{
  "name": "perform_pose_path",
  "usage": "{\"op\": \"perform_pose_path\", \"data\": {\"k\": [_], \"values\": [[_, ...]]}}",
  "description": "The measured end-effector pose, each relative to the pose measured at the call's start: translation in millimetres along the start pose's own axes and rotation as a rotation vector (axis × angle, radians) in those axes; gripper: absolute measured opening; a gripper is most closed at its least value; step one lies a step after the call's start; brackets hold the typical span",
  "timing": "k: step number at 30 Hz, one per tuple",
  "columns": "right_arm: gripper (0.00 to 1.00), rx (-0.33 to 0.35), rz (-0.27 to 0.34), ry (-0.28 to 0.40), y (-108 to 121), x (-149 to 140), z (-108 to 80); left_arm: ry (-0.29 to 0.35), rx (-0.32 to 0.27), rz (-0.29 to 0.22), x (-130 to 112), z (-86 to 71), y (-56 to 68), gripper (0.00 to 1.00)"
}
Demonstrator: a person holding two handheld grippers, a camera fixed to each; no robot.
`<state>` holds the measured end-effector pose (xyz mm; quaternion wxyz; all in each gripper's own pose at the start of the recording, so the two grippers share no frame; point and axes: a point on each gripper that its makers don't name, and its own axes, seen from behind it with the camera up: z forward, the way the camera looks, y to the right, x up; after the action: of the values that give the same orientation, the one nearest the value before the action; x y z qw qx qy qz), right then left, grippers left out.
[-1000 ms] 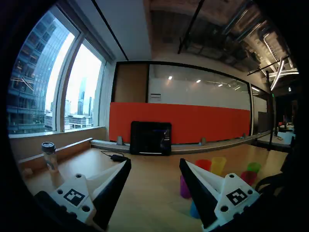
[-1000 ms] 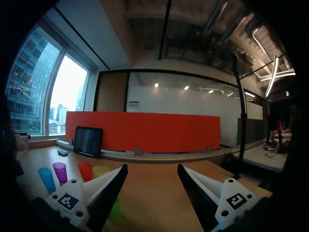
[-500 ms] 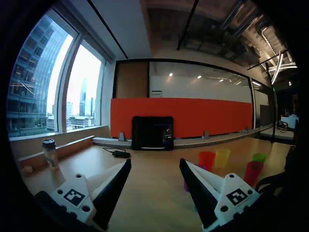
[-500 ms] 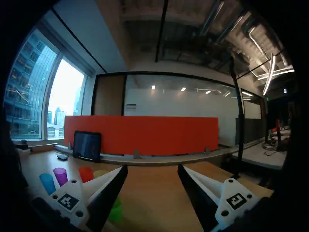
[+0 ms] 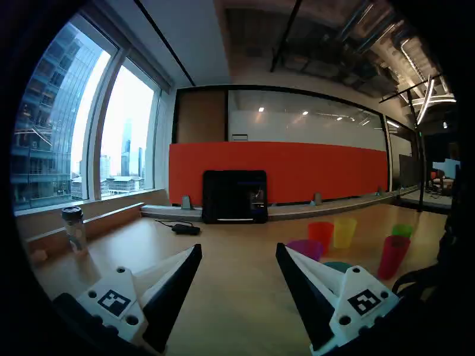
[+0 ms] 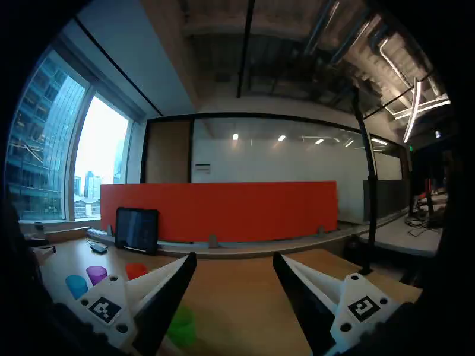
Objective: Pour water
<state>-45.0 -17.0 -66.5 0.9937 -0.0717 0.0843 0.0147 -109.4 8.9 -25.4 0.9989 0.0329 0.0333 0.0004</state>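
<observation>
White left gripper (image 5: pixel 237 247), right gripper (image 6: pixel 233 255) level, fingers (image 5: pixel 173 283) apart.

Desk (image 5: pixel 237 296) lies open ahead of left tongs (image 5: pixel 237 247); cups (image 5: pixel 321 234) crowd the right.

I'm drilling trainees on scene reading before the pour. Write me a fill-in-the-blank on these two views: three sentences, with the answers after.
1. The left tongs and the right tongs both stand ___, holding nothing.
2. In the left gripper view, the capped bottle stands upright on the table, to the ___ of the tablet.
3. In that view, the cup just right of the orange cup is ___.

Missing words: open; left; yellow.
</observation>
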Motion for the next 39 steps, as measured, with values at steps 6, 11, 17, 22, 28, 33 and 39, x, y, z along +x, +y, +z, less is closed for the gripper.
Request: {"op": "perform_pose_path", "data": {"k": [6, 11, 17, 22, 28, 33, 39], "values": [[1.00, -0.006, -0.010, 0.006, 1.7, 5.3, -2.4, -0.001, -0.006, -0.003, -1.7, 2.1, 1.7, 0.93], [1.00, -0.008, -0.012, 0.005, 2.2, 5.6, -2.9, -0.003, -0.010, -0.008, -5.6, 3.0, 2.7, 0.93], [1.00, -0.008, -0.019, 0.010, 1.1, 9.4, -3.9, -0.008, -0.010, -0.004, -5.5, 4.3, 2.4, 0.92], [1.00, -0.009, -0.019, 0.006, 1.5, 8.7, -5.8, -0.008, -0.009, -0.003, -5.3, 5.0, 2.1, 0.93], [1.00, -0.009, -0.026, 0.004, 1.0, 7.0, -7.5, -0.009, -0.012, -0.001, -5.0, 4.8, 2.8, 0.93], [1.00, -0.004, -0.030, 0.004, -0.5, 6.8, -7.8, -0.010, -0.013, 0.001, -4.9, 5.1, 2.9, 0.93], [1.00, 0.001, -0.050, 0.002, -2.4, 2.9, -8.0, -0.010, -0.013, 0.001, -4.9, 5.4, 2.6, 0.93]]}}
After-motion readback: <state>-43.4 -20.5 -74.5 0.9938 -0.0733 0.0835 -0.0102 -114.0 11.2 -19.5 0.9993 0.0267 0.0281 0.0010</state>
